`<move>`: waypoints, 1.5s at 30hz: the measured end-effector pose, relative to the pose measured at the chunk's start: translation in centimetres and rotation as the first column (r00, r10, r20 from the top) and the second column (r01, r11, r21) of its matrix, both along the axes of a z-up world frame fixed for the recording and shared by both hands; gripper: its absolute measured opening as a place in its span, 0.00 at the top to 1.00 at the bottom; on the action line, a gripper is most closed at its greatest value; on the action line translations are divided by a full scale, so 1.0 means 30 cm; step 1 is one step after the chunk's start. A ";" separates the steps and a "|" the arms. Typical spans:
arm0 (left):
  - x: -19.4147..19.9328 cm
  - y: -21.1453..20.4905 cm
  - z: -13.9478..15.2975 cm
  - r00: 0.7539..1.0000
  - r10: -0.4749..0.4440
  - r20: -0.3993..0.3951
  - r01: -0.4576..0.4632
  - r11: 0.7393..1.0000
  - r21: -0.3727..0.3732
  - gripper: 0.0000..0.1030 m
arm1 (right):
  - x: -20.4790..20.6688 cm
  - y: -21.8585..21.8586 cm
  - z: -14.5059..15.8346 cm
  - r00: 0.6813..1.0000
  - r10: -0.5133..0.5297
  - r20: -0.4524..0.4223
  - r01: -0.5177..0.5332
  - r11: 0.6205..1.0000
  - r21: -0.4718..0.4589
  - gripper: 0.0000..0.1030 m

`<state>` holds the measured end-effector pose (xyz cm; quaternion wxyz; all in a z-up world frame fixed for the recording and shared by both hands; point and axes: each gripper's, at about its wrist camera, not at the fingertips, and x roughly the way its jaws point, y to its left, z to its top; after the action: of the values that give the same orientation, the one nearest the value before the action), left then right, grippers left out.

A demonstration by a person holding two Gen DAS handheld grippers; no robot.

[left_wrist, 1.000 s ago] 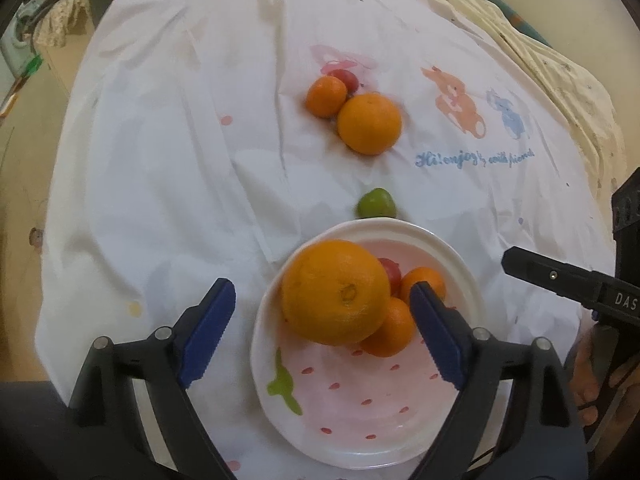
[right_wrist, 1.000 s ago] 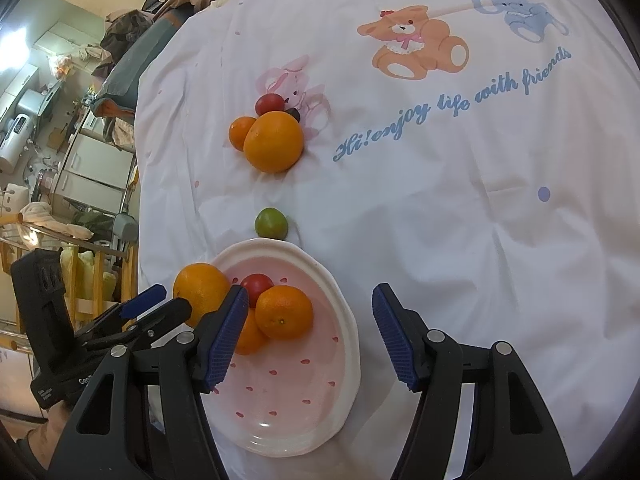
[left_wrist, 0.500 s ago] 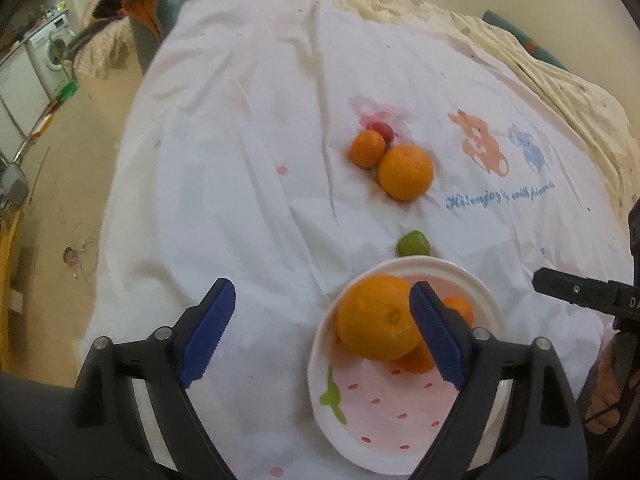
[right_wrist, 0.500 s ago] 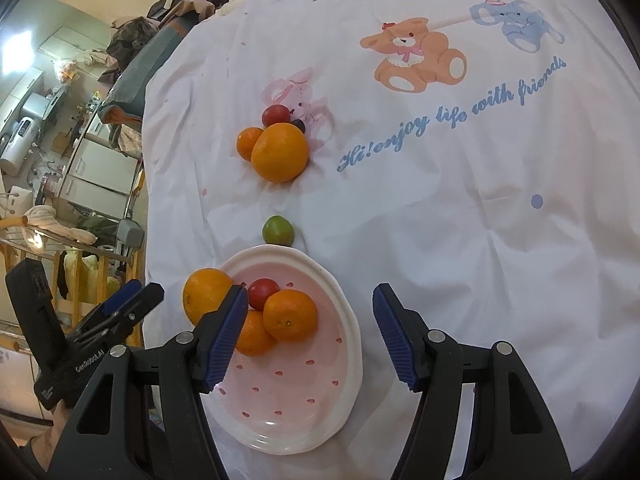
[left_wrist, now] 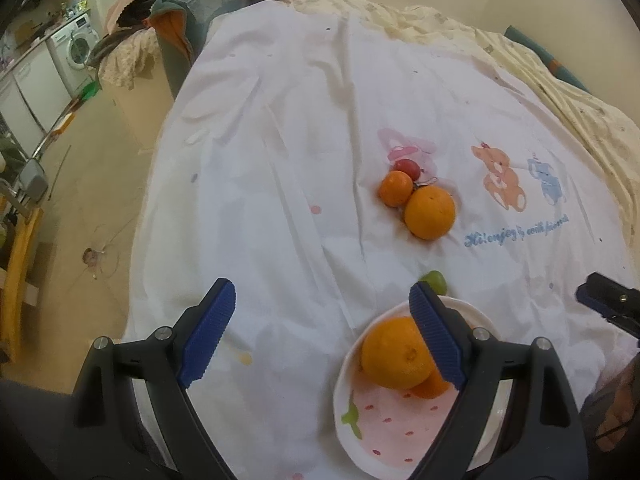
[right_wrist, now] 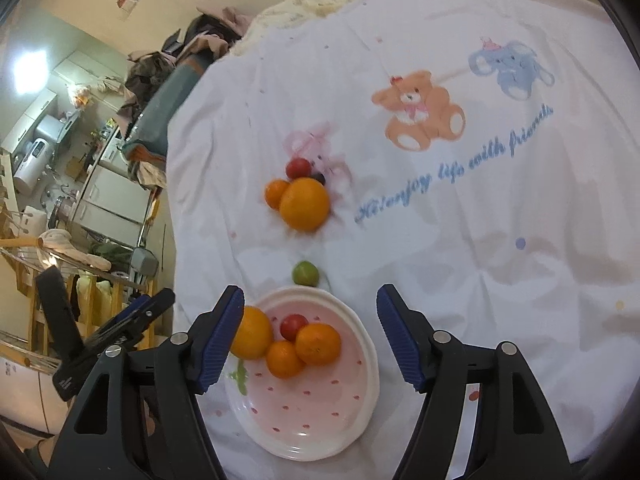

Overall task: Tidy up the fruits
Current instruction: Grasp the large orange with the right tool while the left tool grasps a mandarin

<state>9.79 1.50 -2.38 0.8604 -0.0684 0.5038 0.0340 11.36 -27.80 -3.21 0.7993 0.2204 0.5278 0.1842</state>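
A white plate with pink strawberry marks [right_wrist: 320, 432] [left_wrist: 384, 440] lies on the white sheet and holds a big orange [left_wrist: 396, 354] [right_wrist: 252, 332], two smaller oranges [right_wrist: 318, 344] and a red tomato [right_wrist: 292, 326]. A green fruit [right_wrist: 306, 273] [left_wrist: 434, 281] lies just beyond the rim. Farther off sit a large orange [right_wrist: 304, 204] [left_wrist: 430, 212], a small orange [right_wrist: 276, 194] [left_wrist: 395, 188] and a red tomato [right_wrist: 298, 168] together. My left gripper [left_wrist: 320, 332] hangs open and empty above the sheet left of the plate. My right gripper [right_wrist: 312, 336] is above the plate, jaws opening, gripping nothing.
The sheet [right_wrist: 500, 220] carries bear and elephant prints and blue lettering. Its left edge drops to the floor [left_wrist: 80, 240]. Furniture, clothes and a washing machine [left_wrist: 78, 46] stand beyond the left side. A cream quilt [left_wrist: 540, 72] lies at the far right.
Both grippers have risen and tilted up, so the plate has slid lower in both views. The left gripper has drifted left off the big orange. The right jaws have spread slightly.
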 end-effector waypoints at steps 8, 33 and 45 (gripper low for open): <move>0.098 0.017 0.004 1.000 0.013 -0.007 -0.012 1.000 0.026 0.16 | 0.116 0.065 0.030 0.999 0.037 0.000 -0.037 0.998 -0.047 0.30; 0.300 0.058 -0.131 0.990 0.058 -0.125 -0.064 0.997 -0.041 0.16 | 0.450 0.345 -0.295 0.965 0.215 -0.151 -0.242 0.952 -0.187 0.30; 0.329 0.053 -0.140 0.989 0.049 -0.142 -0.055 0.998 -0.036 0.16 | 0.509 0.461 -0.390 0.935 0.324 -0.143 -0.353 0.886 -0.300 0.29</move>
<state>19.66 3.08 -6.57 0.8198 -0.0961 0.5622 0.0510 26.62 -13.97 -14.91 0.7556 0.0002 0.6162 0.2223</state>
